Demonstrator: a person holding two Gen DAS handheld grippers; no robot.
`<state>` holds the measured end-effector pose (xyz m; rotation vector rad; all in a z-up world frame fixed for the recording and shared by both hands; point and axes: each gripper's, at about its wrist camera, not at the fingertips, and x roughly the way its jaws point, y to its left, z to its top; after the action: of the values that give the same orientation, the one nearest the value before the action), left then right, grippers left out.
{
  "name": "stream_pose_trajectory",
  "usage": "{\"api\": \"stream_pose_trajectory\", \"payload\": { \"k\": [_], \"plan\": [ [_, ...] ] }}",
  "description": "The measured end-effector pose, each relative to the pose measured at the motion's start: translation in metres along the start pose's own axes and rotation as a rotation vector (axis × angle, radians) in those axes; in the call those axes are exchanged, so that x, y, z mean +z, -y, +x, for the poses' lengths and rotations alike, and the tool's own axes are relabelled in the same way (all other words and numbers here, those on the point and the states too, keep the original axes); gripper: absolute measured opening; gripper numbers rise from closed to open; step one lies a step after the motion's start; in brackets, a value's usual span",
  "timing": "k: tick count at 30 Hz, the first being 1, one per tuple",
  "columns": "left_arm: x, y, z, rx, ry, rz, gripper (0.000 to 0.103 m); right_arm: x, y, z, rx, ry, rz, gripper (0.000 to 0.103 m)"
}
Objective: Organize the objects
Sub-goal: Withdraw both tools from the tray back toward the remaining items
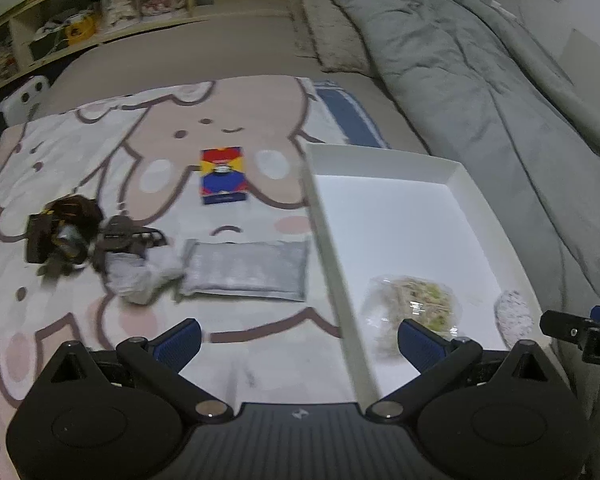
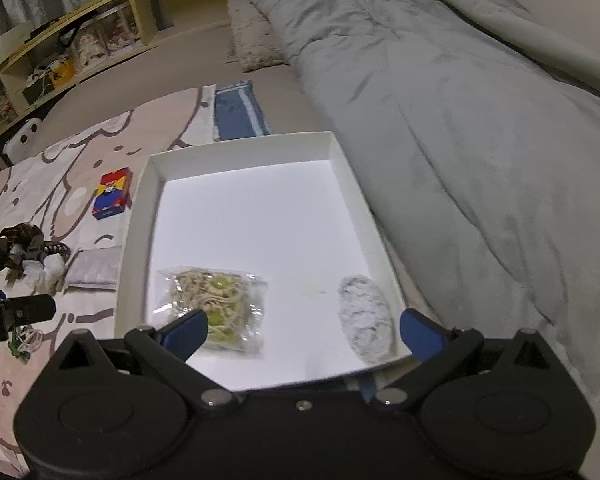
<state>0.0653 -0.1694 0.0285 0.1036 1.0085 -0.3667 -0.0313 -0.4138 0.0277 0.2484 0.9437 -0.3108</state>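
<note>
A white tray (image 1: 456, 170) (image 2: 236, 146) lies on the bed. In it are a clear packet of noodles (image 2: 214, 306) (image 1: 414, 304) and a grey speckled bundle (image 2: 364, 318) (image 1: 514, 316). On the cartoon blanket (image 1: 100, 320) lie a red, yellow and blue box (image 1: 223, 176) (image 2: 113, 193), a grey pouch (image 1: 246, 270) (image 2: 94, 266), a crumpled white cloth (image 1: 140, 276), a dark hair clip (image 1: 128, 236) and a brown tangle with a dark box (image 1: 60, 232) (image 2: 14, 246). My left gripper (image 1: 300, 340) is open and empty over the tray's left wall. My right gripper (image 2: 304, 330) is open and empty above the tray's near edge.
A grey quilt (image 1: 480, 92) (image 2: 460, 120) fills the right side of the bed. A blue cloth (image 2: 238, 114) lies beyond the tray. Wooden shelves (image 1: 80, 24) stand at the far left. A white cable with green bits (image 2: 26, 342) lies on the blanket.
</note>
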Motion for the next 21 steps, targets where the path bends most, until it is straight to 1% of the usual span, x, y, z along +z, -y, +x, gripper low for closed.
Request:
{"api": "stream_pose_trajectory", "payload": {
  "k": [13, 21],
  "plan": [
    [0.003, -0.084, -0.019, 0.102, 0.029, -0.094, 0.103, 0.016, -0.071, 0.015, 0.078, 0.011, -0.08, 0.103],
    [-0.002, -0.123, -0.029, 0.132, 0.046, -0.138, 0.103, 0.023, -0.114, 0.019, 0.124, 0.016, -0.12, 0.103]
  ]
}}
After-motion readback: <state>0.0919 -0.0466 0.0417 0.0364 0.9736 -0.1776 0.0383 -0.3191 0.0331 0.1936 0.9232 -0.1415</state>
